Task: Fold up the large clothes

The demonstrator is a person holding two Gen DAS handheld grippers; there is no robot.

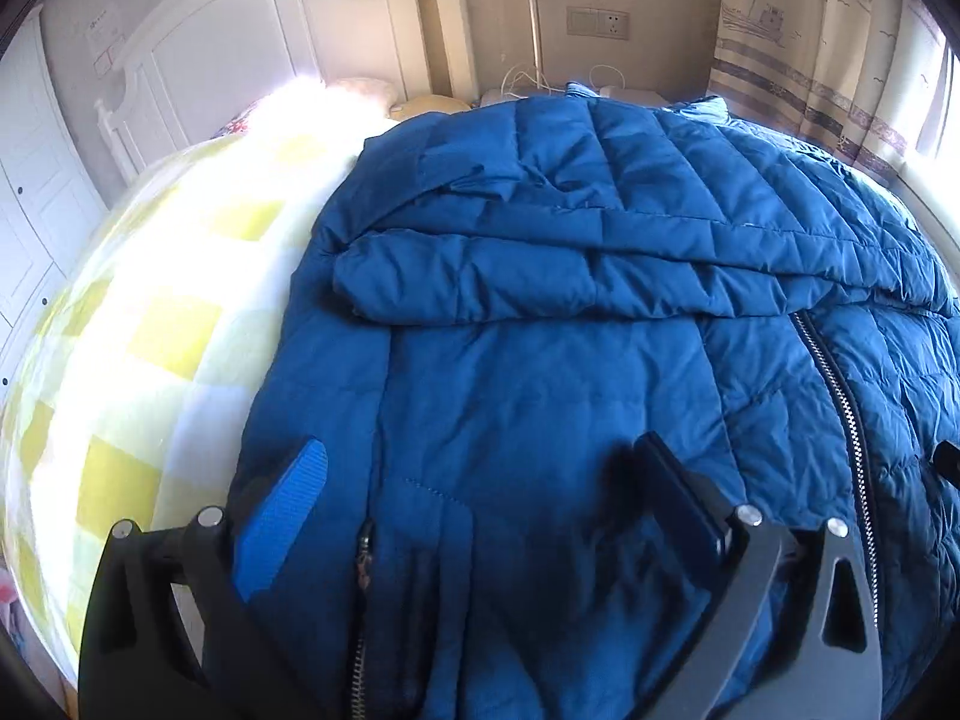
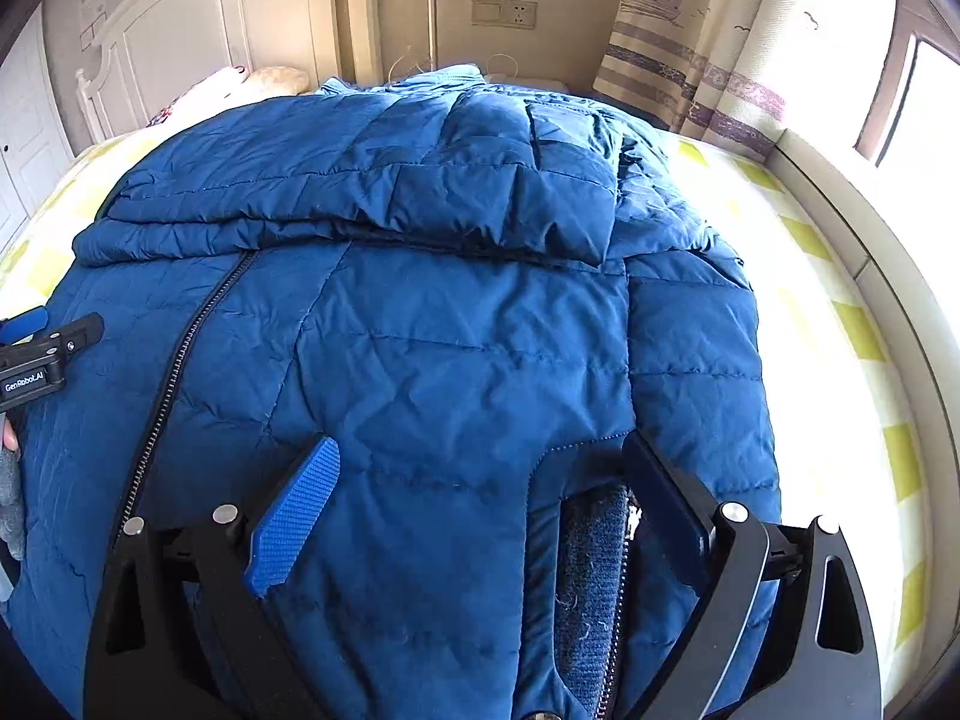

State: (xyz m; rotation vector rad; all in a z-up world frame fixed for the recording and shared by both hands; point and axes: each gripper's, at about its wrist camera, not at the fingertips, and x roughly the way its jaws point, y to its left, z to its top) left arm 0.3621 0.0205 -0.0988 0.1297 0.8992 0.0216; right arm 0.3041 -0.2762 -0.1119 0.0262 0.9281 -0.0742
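I have the blue padded jacket (image 1: 540, 360) spread across the yellow-checked bed (image 1: 150, 330), sleeves (image 2: 360, 204) folded across its chest toward twelve o'clock, zip (image 2: 180, 360) running from about seven o'clock up to the middle. My left gripper (image 1: 486, 492) and right gripper (image 2: 486, 480) both hang spread wide over the hem, grasping nothing. My worry: slick, puffy fabric. If I pinch only the top layer at six o'clock, the lower layer stays put, and lifting unevenly could spill those folded sleeves sideways.
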